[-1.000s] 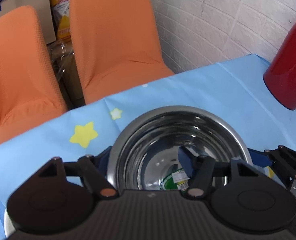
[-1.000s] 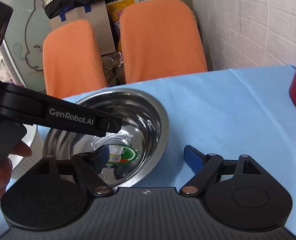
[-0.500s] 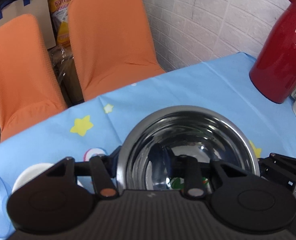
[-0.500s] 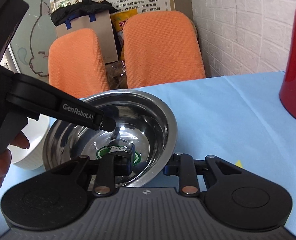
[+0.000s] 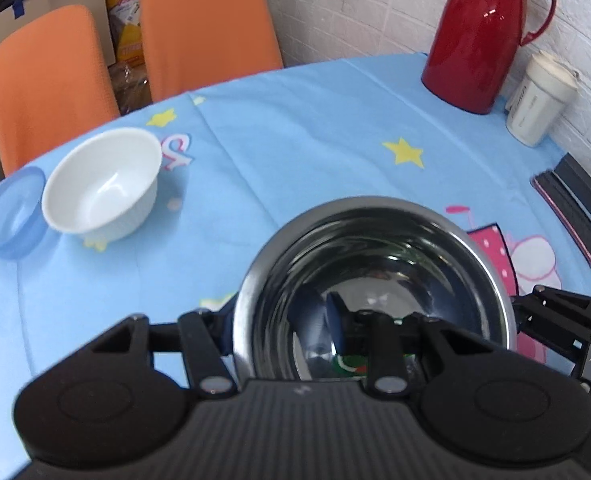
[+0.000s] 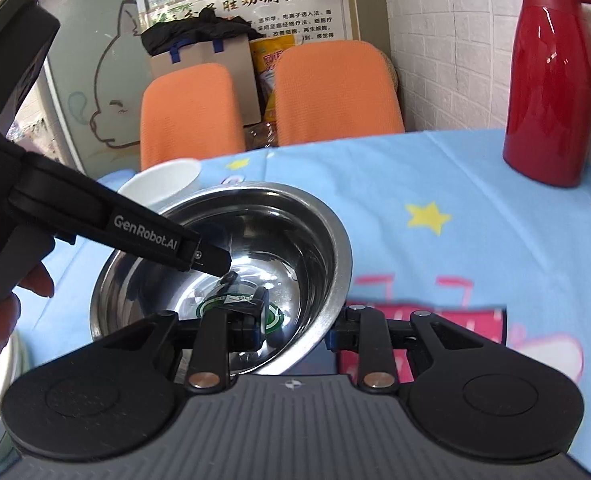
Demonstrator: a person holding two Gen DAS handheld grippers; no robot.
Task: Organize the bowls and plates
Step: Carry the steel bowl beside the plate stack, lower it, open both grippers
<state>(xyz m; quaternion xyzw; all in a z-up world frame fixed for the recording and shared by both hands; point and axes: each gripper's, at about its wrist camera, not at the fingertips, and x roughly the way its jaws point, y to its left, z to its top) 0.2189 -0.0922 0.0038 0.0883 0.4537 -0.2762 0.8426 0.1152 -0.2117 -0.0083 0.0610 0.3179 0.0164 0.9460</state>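
A steel bowl with a green sticker inside is held off the blue tablecloth by both grippers. My left gripper is shut on its left rim, one finger inside and one outside. My right gripper is shut on its right rim the same way. The left gripper's arm reaches across the bowl in the right wrist view. A white bowl and a blue translucent bowl stand on the cloth at the far left.
A red thermos jug and a white cup stand at the far right by the brick wall. A dark phone-like object lies at the right edge. Two orange chairs stand behind the table.
Both grippers have lifted the steel bowl and carried it back from the far edge; the white bowl, blue bowl and thermos have come into view. The right gripper closed on the rim.
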